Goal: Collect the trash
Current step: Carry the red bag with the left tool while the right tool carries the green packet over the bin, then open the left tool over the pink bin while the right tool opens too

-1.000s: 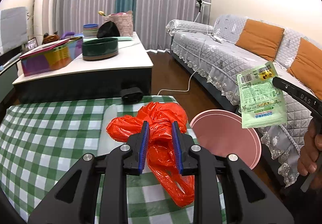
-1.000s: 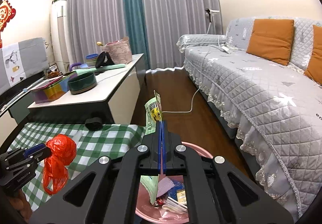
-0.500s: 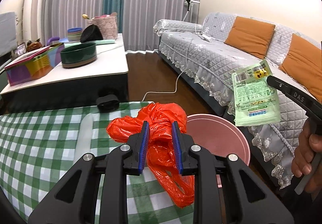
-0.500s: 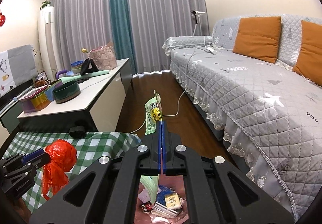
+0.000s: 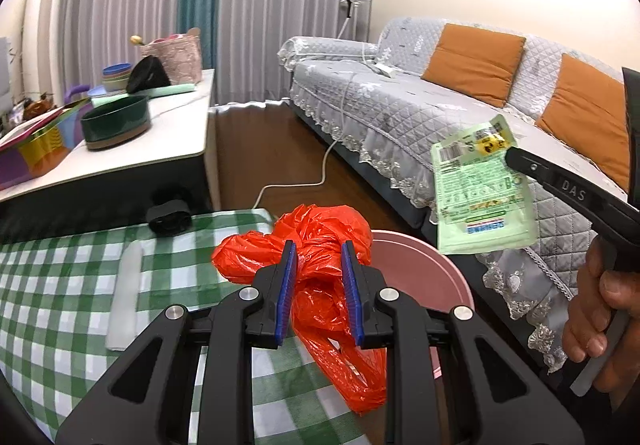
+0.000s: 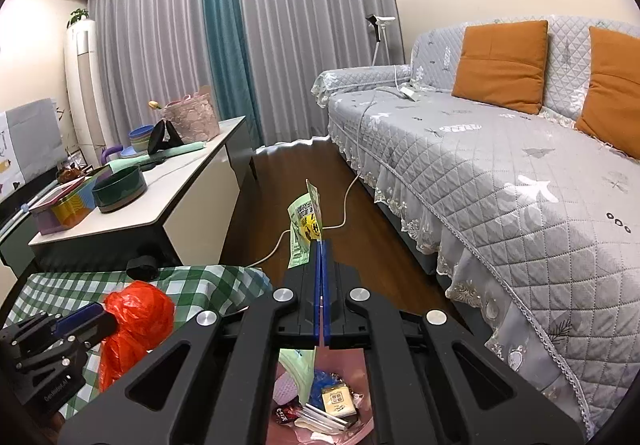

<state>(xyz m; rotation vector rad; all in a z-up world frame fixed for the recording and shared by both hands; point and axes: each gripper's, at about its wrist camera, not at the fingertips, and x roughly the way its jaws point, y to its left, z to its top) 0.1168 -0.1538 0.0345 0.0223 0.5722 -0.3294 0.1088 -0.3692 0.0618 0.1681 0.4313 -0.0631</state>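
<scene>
Two pieces of rubbish are in the air and neither is yet binned. The pink bin point(image 6: 320, 405) beside the checked tablecloth point(image 5: 60, 285) already holds a scatter of wrappers and packets, so the job looks well under way, with these two items at least left to drop.

The left gripper point(image 5: 319, 281) has its blue pads pressed into a crumpled red plastic bag point(image 5: 316, 237) — the bag bulges above the fingertips and trails below them, hanging over the cloth's edge, just beside the bin's rim.

The right gripper point(image 6: 322, 273), its jaws pinched together, clamps a pale green packet point(image 5: 480, 189) by one upper corner; the packet dangles from the tips — directly over the open bin, to judge from the right wrist view. A hand point(image 5: 600, 325) grips its handle.
</scene>
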